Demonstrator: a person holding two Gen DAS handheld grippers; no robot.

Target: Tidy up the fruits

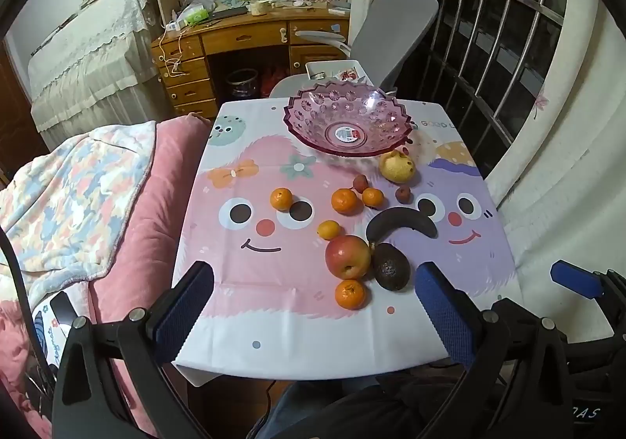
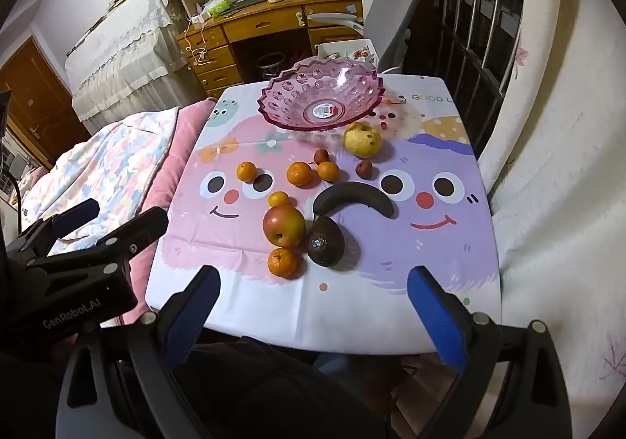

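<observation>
Table, cartoon-print cloth: near edge lies just beyond both grippers; left edge abuts a pink quilt; right edge runs beside a white curtain; a grey chair stands past the far edge. The left half of the cloth is mostly bare.

Landmark: pink bowl, 1, empty, at the far edge.

Fruit, all on the cloth nearer than the bowl:
- pear, 1, just beside the bowl's near-right rim
- small red fruits, 2
- oranges, 5, the nearest one farthest from the bowl
- banana, 1, dark
- apple, 1, touching the avocado, 1

Left gripper: fingers spread wide, nothing between.
Right gripper: fingers spread wide, nothing between.
</observation>
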